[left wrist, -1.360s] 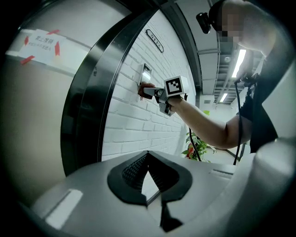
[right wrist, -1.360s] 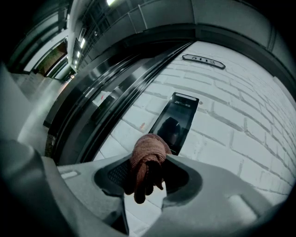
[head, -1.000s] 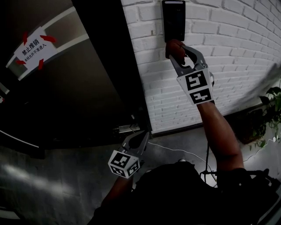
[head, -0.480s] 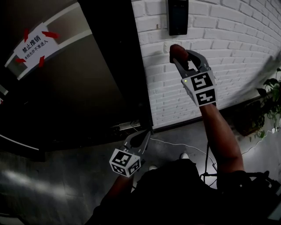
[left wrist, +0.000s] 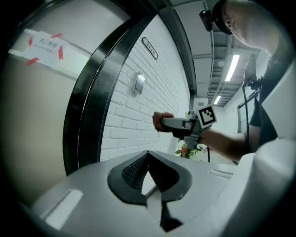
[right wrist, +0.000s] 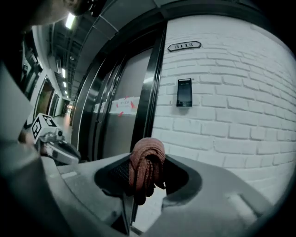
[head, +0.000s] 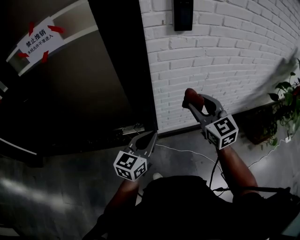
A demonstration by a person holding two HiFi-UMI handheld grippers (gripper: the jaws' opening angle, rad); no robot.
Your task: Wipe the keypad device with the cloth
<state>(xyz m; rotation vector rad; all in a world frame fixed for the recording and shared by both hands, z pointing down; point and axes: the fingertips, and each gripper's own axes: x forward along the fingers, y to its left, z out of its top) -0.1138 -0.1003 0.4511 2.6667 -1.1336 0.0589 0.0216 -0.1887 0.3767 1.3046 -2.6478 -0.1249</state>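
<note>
Keypad device (head: 183,14): dark, upright, mounted high on white brick wall (head: 225,70), just right of black door frame (head: 126,61). In the right gripper view the device (right wrist: 184,92) sits below a small number plate (right wrist: 184,46) reading 5112.

Cloth (head: 193,98): reddish, bunched into a wad, well below the device and apart from it. Right claw (head: 196,105) is clamped on it. The right gripper view shows the wad (right wrist: 146,164) squeezed between both jaws, with folds hanging under them. The right claw points up toward the wall.

Left claw (head: 149,138): held low, left of the right one and well apart from it, pointing toward the foot of the door frame. Left gripper view: jaws together at the tips, nothing between them (left wrist: 148,159).

Surroundings: paper notice (head: 36,41) fixed with red tape on the door panel left of the frame. White cable (head: 187,152) lies on the grey floor near the wall's foot. Potted plant (head: 286,101) at the right edge, near the wall.
</note>
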